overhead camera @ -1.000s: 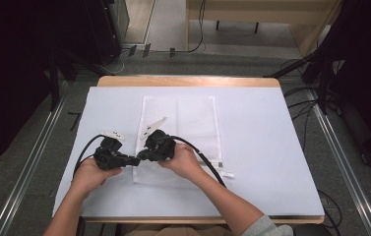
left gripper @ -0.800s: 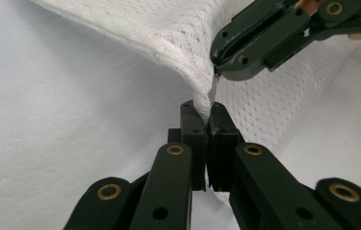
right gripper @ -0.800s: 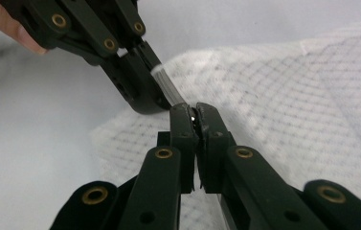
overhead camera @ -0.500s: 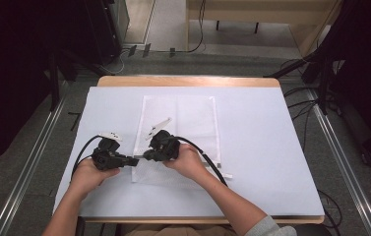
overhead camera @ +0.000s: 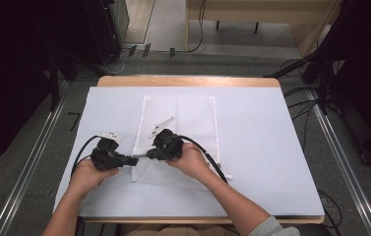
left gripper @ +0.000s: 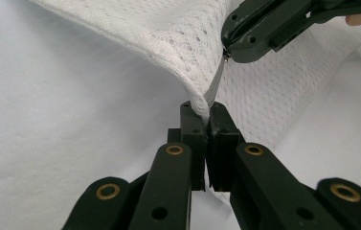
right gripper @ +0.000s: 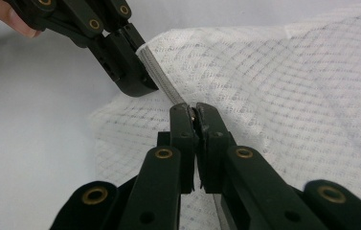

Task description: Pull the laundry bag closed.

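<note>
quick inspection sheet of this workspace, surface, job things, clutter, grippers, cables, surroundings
surface: table under a white cover, wooden edge showing at the far side.
job's things: white mesh bag lying flat mid-table, its near left corner lifted; grey zipper strip stretched between the two grippers.
clutter: nothing seen.
grippers: left gripper shut on the bag's edge at the zipper end; right gripper shut on what looks like the small metal zipper pull.
cables: black cable trails from the right gripper, another loops from the left; more cables lie on the floor beyond the table.
surroundings: grey floor, metal rails on both sides, dark equipment at left and right.
</note>
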`<act>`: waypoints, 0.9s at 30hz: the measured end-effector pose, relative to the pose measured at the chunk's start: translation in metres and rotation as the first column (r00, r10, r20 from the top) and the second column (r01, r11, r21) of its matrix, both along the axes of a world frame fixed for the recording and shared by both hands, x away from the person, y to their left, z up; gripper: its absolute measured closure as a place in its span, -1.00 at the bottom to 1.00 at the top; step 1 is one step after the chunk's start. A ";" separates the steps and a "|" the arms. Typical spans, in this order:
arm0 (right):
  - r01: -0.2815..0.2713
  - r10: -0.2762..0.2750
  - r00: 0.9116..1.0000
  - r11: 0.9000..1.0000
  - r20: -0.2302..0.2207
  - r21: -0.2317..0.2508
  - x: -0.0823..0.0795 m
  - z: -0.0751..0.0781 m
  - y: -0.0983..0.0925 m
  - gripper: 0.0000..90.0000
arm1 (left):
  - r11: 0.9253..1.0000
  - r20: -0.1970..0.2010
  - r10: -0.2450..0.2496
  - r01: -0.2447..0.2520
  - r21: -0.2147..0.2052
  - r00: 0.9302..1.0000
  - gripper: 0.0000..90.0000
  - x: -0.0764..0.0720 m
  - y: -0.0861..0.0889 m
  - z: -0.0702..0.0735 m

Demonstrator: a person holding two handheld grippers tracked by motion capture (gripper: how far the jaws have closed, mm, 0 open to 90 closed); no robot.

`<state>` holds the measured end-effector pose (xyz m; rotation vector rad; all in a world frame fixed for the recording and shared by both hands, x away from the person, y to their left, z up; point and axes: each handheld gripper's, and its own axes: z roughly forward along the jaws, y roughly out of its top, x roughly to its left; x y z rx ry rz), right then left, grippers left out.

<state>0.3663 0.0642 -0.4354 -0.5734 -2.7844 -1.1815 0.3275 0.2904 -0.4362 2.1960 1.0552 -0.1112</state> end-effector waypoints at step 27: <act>0.041 -0.041 0.999 0.999 -0.031 0.000 0.003 -0.004 -0.031 0.97 | 1.000 0.003 -0.007 0.007 0.001 1.000 0.96 -0.002 0.000 0.000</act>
